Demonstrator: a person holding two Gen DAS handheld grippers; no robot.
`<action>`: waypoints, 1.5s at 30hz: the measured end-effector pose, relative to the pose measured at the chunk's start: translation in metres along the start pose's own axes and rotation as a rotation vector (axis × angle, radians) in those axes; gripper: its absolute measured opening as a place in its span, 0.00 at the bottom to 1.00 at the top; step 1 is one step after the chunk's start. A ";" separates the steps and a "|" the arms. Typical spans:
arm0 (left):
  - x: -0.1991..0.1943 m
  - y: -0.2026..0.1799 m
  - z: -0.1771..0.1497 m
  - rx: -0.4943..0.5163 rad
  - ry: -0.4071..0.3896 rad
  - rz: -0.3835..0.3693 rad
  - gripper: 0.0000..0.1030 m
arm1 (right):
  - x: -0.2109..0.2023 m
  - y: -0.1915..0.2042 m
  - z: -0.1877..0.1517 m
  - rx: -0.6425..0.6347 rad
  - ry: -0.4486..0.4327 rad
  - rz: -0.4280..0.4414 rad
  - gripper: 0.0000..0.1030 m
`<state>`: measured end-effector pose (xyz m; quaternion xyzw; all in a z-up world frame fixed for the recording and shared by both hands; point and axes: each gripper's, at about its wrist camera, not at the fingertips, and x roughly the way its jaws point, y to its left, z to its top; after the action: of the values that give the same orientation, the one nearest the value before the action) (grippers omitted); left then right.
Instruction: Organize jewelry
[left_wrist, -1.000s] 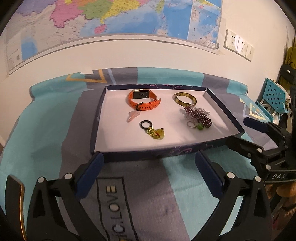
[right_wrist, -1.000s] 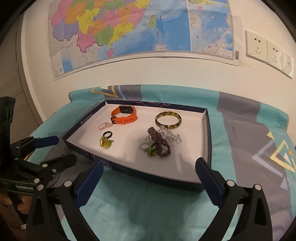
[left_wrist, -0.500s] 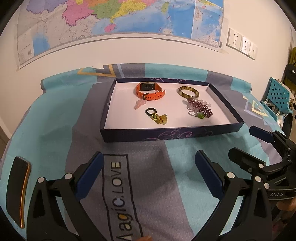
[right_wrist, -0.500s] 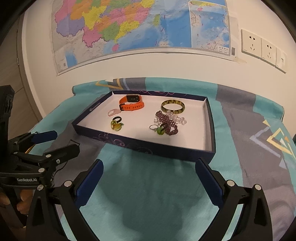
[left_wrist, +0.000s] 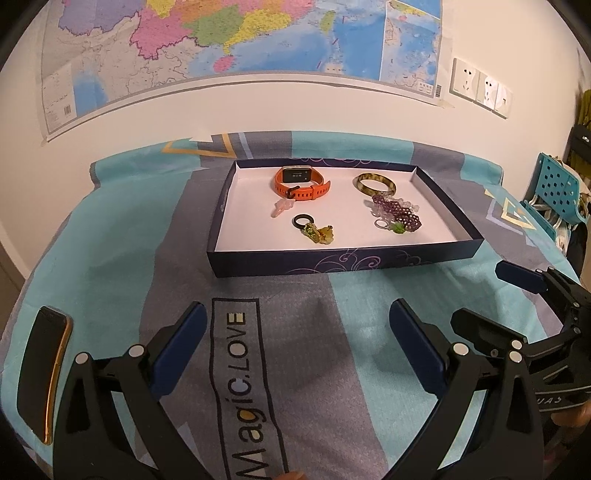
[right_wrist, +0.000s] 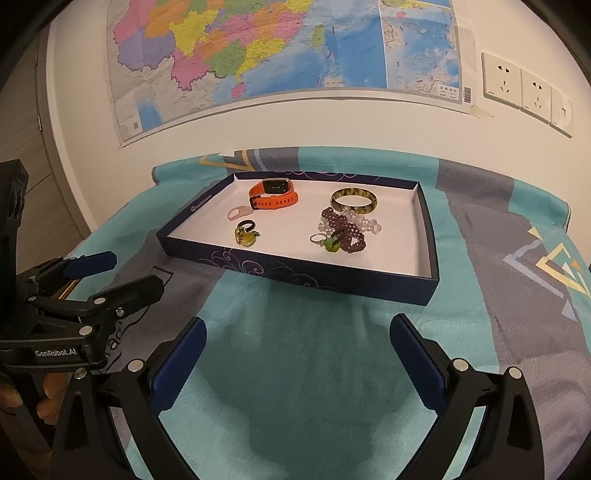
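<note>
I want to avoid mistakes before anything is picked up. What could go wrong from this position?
1. The purple bead bracelet, clear beads and green-stone ring lie tangled; lifting one may drag the others.
2. The shallow tray sits on soft cloth and may slide if a finger pushes its wall.
3. The phone lies close to the left gripper and could be knocked.
</note>
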<state>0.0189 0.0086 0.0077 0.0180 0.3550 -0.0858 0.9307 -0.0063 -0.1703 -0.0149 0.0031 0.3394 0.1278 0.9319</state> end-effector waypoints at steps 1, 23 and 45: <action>0.000 0.000 0.000 0.000 0.000 0.002 0.95 | 0.000 0.000 0.000 -0.001 0.001 0.002 0.93; -0.001 0.001 -0.005 0.003 0.012 0.005 0.95 | 0.000 0.001 -0.002 -0.004 0.014 0.003 0.93; 0.006 -0.002 -0.009 -0.004 0.035 -0.007 0.95 | 0.004 -0.001 -0.003 0.002 0.028 0.002 0.93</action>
<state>0.0169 0.0062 -0.0026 0.0164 0.3716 -0.0881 0.9241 -0.0050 -0.1704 -0.0198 0.0028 0.3524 0.1286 0.9270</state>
